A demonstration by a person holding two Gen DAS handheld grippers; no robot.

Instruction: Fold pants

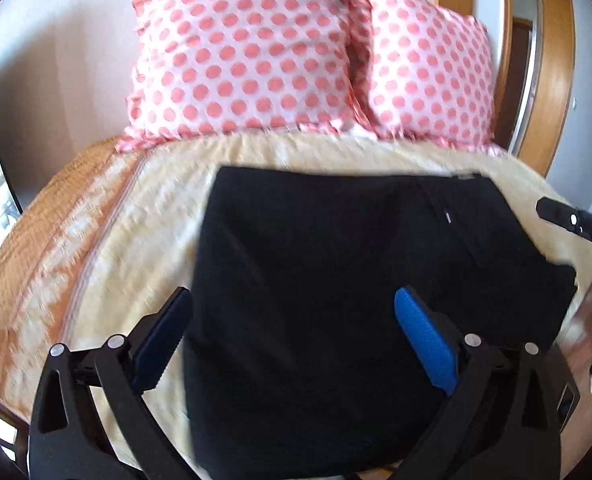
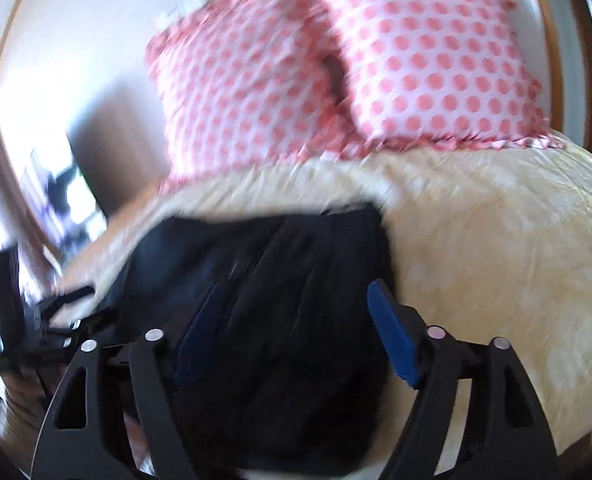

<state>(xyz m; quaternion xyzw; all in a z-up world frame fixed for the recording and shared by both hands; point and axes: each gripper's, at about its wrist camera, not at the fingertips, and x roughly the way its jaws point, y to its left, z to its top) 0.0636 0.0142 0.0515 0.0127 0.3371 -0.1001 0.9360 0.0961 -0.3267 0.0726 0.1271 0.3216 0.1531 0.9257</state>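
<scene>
The black pants [image 1: 356,280] are laid folded in a flat block on the cream blanket [image 1: 143,208] of the bed, near two pink dotted pillows [image 1: 239,52]. The left gripper [image 1: 291,336] is held over them, jaws spread wide. The right gripper [image 2: 291,332] is held over them too, jaws spread wide.

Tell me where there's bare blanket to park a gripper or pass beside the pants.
Free: the cream blanket right of the black pants, up to the polka-dot pillows; also the strip left of the pants toward the orange edge. Crowded: the near middle, where the open left gripper and right gripper hover over the pants.
</scene>
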